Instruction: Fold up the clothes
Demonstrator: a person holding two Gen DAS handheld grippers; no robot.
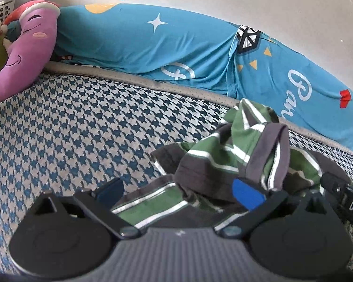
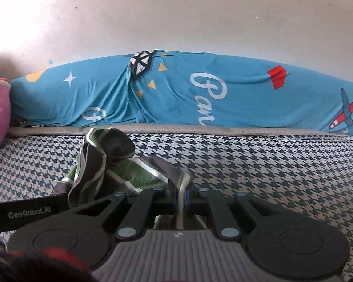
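My right gripper [image 2: 181,198] is pinching a hem of the green striped garment [image 2: 120,164], fingers clamped together. My left gripper [image 1: 180,191] is hovering with fingers apart over it. The garment is lying crumpled on the houndstooth bed [image 1: 70,122], with blue bedding [image 2: 176,94] behind.

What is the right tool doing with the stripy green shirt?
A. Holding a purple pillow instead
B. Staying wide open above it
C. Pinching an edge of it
C: in the right wrist view the right tool has its fingers closed together with a fold of the stripy green shirt squeezed between them, while the left tool is open.
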